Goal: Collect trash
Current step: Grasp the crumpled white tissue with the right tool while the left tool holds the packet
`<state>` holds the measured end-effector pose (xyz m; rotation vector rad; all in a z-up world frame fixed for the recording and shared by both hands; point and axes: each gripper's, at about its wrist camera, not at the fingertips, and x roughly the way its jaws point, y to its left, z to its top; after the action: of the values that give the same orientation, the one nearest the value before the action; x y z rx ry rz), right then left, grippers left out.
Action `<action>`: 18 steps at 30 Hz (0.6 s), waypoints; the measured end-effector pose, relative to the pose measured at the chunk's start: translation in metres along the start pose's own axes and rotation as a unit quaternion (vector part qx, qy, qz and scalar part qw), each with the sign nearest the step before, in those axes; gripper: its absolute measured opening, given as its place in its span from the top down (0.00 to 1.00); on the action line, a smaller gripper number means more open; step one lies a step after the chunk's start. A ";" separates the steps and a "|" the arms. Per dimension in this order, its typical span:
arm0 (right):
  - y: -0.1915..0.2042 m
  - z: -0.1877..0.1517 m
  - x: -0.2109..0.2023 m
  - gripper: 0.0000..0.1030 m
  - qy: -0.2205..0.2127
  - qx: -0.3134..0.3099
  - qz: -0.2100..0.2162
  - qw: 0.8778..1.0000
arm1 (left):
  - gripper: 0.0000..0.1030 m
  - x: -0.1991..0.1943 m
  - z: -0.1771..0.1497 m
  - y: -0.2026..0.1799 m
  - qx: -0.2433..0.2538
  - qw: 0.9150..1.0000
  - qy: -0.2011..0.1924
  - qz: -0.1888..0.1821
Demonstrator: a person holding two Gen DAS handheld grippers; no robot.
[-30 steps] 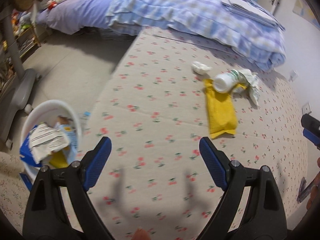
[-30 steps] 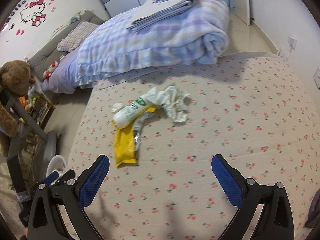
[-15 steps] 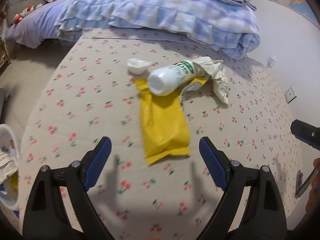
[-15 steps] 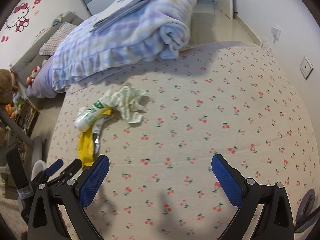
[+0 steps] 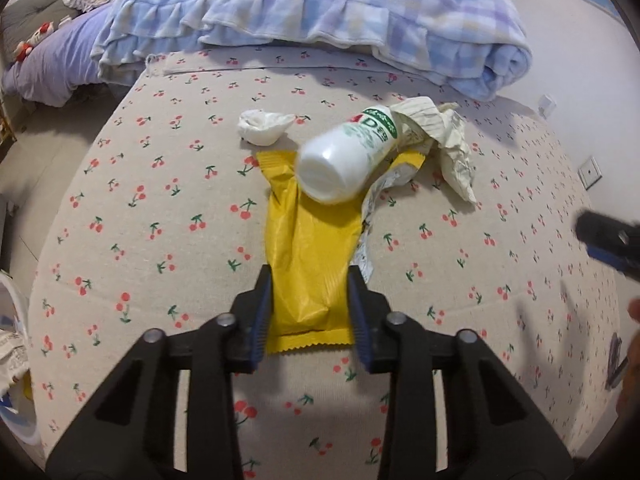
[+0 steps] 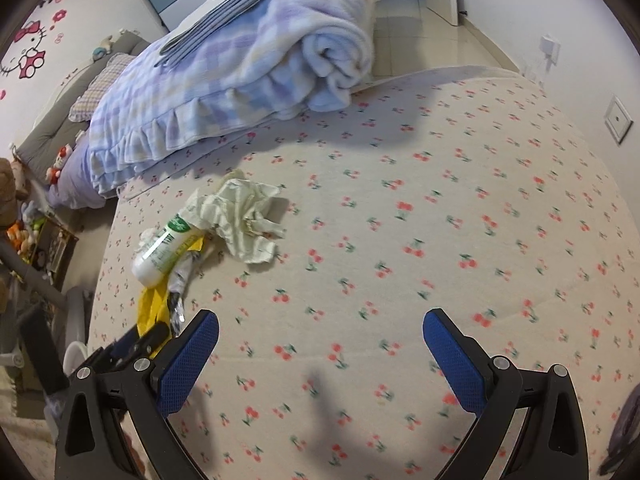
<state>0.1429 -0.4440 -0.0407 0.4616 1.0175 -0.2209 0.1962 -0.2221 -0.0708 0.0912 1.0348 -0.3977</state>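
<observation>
Pads of the left gripper (image 5: 310, 306) pinch the near end of the yellow wrapper (image 5: 310, 252) on the bed (image 5: 160, 200), seemingly because the bottle (image 5: 348, 160) pins its far end, while the right gripper (image 6: 320, 354) hangs wide open, empty.

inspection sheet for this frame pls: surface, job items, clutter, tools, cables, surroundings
Surface: cherry-print mattress.
Job's things: yellow wrapper flat, white bottle lying across its far end; crumpled tissue beside them; striped crumpled paper by the bottle's neck.
Clutter: folded plaid blanket at the far end.
Grippers: left tool closed on the yellow wrapper's near end; right tool open, empty, over bare mattress.
Cables: nothing seen.
Surroundings: white bin with paper at the left edge; wall socket; Hello Kitty wall sticker.
</observation>
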 end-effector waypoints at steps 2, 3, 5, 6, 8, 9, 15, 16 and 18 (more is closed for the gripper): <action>0.007 0.004 0.007 0.00 -0.004 -0.003 0.003 1.000 | 0.68 -0.007 -0.001 0.003 0.006 1.000 0.003 -0.004; 0.011 0.006 0.011 0.01 -0.007 -0.003 0.005 1.000 | 0.69 -0.011 -0.002 0.004 0.009 1.000 0.004 -0.006; 0.018 0.011 0.019 0.02 -0.011 -0.007 0.008 1.000 | 0.70 -0.020 -0.005 0.010 0.013 1.000 0.004 -0.006; 0.023 0.013 0.024 0.03 -0.013 -0.012 0.009 1.000 | 0.71 -0.024 -0.006 0.014 0.012 1.000 0.006 -0.006; 0.032 0.017 0.034 0.03 -0.017 -0.022 0.009 1.000 | 0.71 -0.033 -0.009 0.025 0.009 1.000 0.007 -0.004; 0.035 0.018 0.039 0.03 -0.019 -0.026 0.007 0.999 | 0.71 -0.036 -0.010 0.030 0.005 1.000 0.007 -0.004; 0.060 0.024 0.069 0.15 -0.022 -0.056 -0.003 0.998 | 0.72 -0.059 -0.015 0.064 -0.020 1.000 -0.005 -0.005; 0.062 0.024 0.072 0.17 -0.023 -0.059 -0.006 0.998 | 0.72 -0.062 -0.015 0.068 -0.023 1.000 -0.008 -0.005; 0.068 0.026 0.080 0.25 -0.021 -0.064 -0.009 0.998 | 0.72 -0.068 -0.015 0.077 -0.029 0.999 -0.013 -0.005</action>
<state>0.2298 -0.3935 -0.0798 0.3315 0.9889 -0.1792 0.1816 -0.1285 -0.0291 0.0282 1.0214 -0.3763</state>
